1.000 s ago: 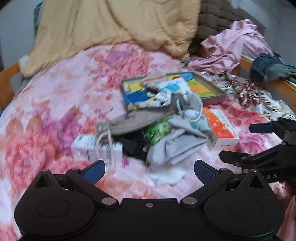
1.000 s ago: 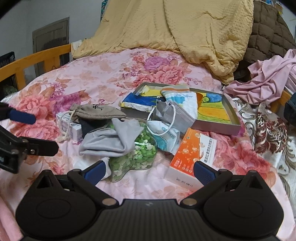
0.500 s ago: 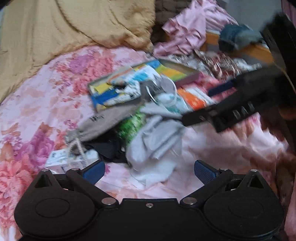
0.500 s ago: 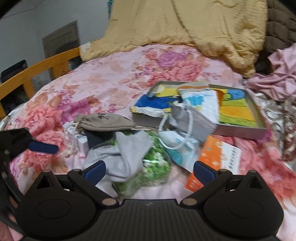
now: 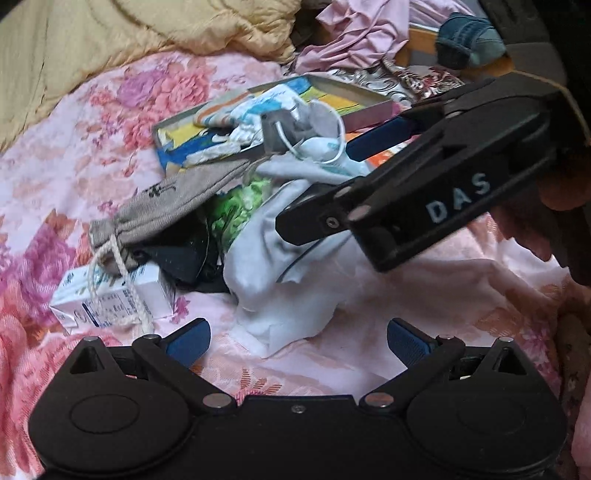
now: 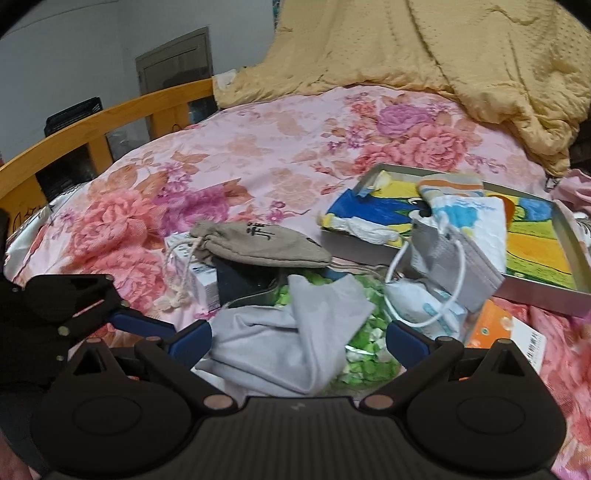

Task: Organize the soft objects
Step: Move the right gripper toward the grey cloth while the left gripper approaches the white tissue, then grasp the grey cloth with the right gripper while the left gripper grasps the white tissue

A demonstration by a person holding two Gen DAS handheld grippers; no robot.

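Note:
A heap of soft things lies on the flowered bed sheet (image 6: 280,155). It holds a grey cloth (image 6: 295,343) (image 5: 266,266), a beige drawstring pouch (image 6: 258,243) (image 5: 177,206), a clear bag of green bits (image 6: 365,354) (image 5: 240,203) and a grey face mask (image 6: 450,266) with white loops. My right gripper (image 6: 298,339) (image 5: 316,186) is open, low over the heap, with the grey cloth between its fingers. My left gripper (image 5: 297,341) is open just short of the cloth's near edge, with nothing between its fingers. One of its blue fingers (image 6: 140,325) shows at the left in the right wrist view.
A shallow tray (image 6: 565,229) with a colourful picture and a towel sits behind the heap. An orange box (image 6: 495,328), a white medicine box (image 5: 107,295) and a black item (image 6: 243,280) lie among the soft things. A yellow quilt (image 6: 461,48), pink clothes (image 5: 354,33) and a wooden rail (image 6: 110,114) border the bed.
My right gripper has moved forward and down onto the heap, so the grey cloth now sits between its fingers. My left gripper has swung right and closer to the cloth.

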